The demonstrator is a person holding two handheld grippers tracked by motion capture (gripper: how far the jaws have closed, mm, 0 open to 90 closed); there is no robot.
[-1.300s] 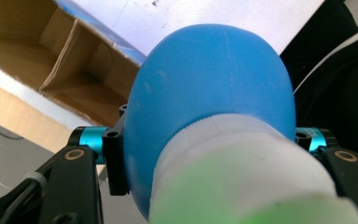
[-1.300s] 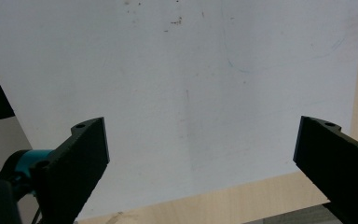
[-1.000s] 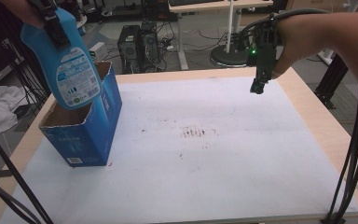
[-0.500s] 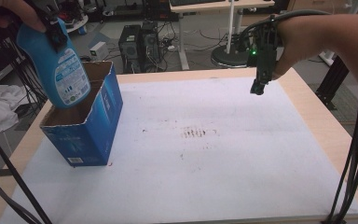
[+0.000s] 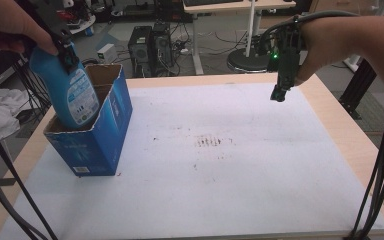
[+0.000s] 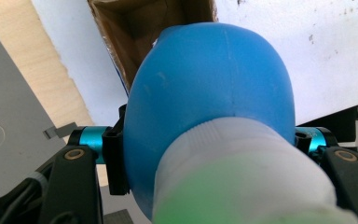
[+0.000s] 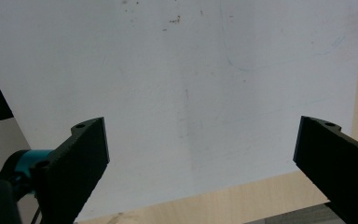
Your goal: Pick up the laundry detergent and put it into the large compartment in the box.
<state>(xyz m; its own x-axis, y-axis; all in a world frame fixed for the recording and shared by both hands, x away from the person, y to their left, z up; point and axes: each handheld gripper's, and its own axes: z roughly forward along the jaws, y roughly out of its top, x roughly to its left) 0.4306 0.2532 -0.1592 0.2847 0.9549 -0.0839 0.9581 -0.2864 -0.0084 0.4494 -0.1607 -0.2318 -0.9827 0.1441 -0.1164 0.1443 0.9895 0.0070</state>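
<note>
At the table's left edge, my left gripper (image 5: 62, 47) is clamped around the neck of the blue bottle (image 5: 72, 92), whose lower end sits tilted inside the open blue box (image 5: 100, 135). Over the far right of the white mat (image 5: 220, 175), my right gripper (image 5: 279, 92) hangs with its jaws spread wide and nothing between them.

Blue bottle (image 5: 69, 87) w/ white-blue label, white cap, tilted, lower half down inside open blue cardboard box (image 5: 96, 131). Box stands upright at table's left side, flaps up, brown inside.
</note>
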